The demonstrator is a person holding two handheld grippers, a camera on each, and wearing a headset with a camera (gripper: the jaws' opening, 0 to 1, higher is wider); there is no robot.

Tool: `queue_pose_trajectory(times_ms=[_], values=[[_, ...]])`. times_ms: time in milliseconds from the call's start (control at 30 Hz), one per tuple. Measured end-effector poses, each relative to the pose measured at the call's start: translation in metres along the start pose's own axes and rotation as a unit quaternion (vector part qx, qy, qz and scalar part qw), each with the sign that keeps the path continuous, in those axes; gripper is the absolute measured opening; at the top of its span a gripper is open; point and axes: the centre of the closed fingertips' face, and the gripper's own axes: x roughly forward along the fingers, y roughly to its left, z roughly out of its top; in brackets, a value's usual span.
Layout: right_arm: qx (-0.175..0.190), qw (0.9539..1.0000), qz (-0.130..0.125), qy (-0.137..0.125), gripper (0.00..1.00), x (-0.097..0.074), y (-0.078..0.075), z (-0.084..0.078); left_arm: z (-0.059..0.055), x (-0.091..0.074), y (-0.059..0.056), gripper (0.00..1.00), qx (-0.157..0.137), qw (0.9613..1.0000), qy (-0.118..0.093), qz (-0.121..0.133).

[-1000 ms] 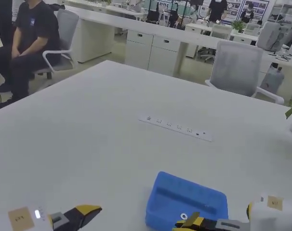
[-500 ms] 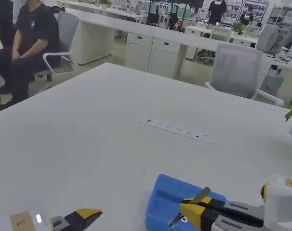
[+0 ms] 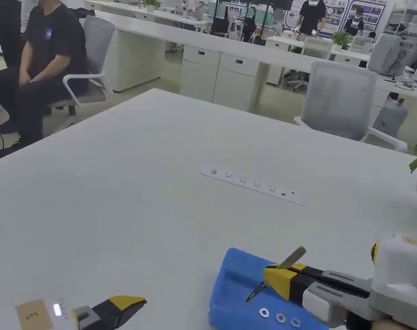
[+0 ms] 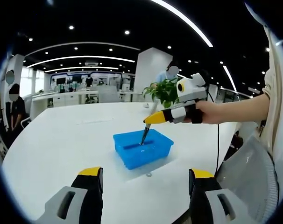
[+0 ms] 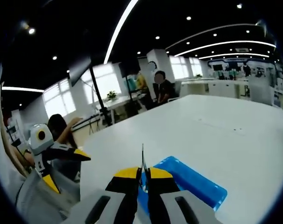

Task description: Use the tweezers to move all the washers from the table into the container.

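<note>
The blue container sits at the table's near edge with three washers on its floor. My right gripper is shut on the tweezers, which slant down with their tip just above the container; I see no washer in the tip. From the left gripper view, the right gripper hangs over the container in a hand, tweezers pointing down. One washer lies on the table in front of the container. My left gripper stands open and empty, short of the container.
A power strip is set into the white table beyond the container. A grey chair stands at the far edge. A seated person is at the back left. A potted plant stands behind the container.
My right gripper has risen and moved up from the bottom edge, lifting the tweezers so their tip hangs above the container. More washers show inside. The left gripper has stayed put.
</note>
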Motion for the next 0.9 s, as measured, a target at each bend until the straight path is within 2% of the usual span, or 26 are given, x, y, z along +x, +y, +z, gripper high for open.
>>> queue_pose_trajectory(times_ms=[400,900], values=[[0.004,0.9995,-0.017,0.028,0.02,0.014,-0.021,-0.011,0.0,0.0,0.001,0.75,-0.001,1.0,0.0,0.002],[-0.007,0.9969,-0.024,0.075,0.02,0.031,-0.033,-0.032,0.0,-0.001,0.002,0.75,0.0,1.0,0.001,0.004]])
